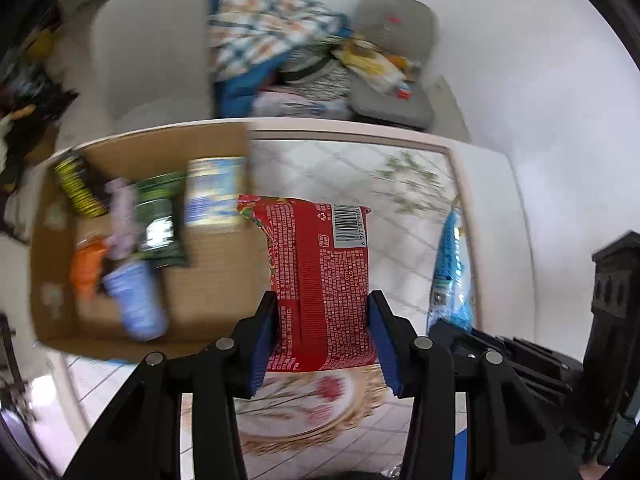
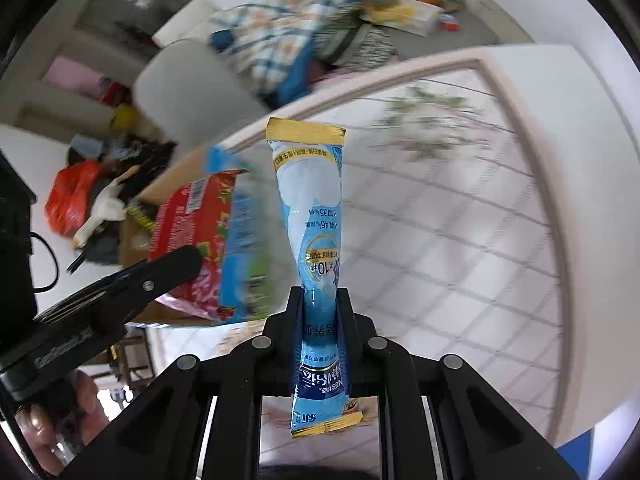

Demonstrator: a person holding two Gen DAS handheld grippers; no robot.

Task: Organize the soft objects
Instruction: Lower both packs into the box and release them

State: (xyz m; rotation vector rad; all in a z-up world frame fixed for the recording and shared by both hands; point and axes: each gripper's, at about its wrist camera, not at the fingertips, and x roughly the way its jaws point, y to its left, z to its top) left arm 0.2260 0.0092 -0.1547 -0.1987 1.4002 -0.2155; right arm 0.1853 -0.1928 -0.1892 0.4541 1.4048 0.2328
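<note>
My left gripper (image 1: 323, 312) is shut on a red snack packet (image 1: 320, 264) and holds it above the table, just right of a cardboard box (image 1: 216, 280). The box holds several soft packets, among them a green one (image 1: 158, 216) and a pale blue one (image 1: 136, 300). My right gripper (image 2: 320, 304) is shut on a long light-blue sachet with gold ends (image 2: 316, 216), held upright over the table. The sachet also shows in the left wrist view (image 1: 452, 272), and the red packet in the right wrist view (image 2: 188, 232).
The table (image 2: 460, 248) has a white tile-pattern top with a pale raised rim. Behind it are a grey-white chair (image 1: 152, 52), a pile of checked cloth (image 1: 260, 36) and a grey cushion (image 1: 392, 24). Clutter and an orange bag (image 2: 72, 196) lie on the floor at left.
</note>
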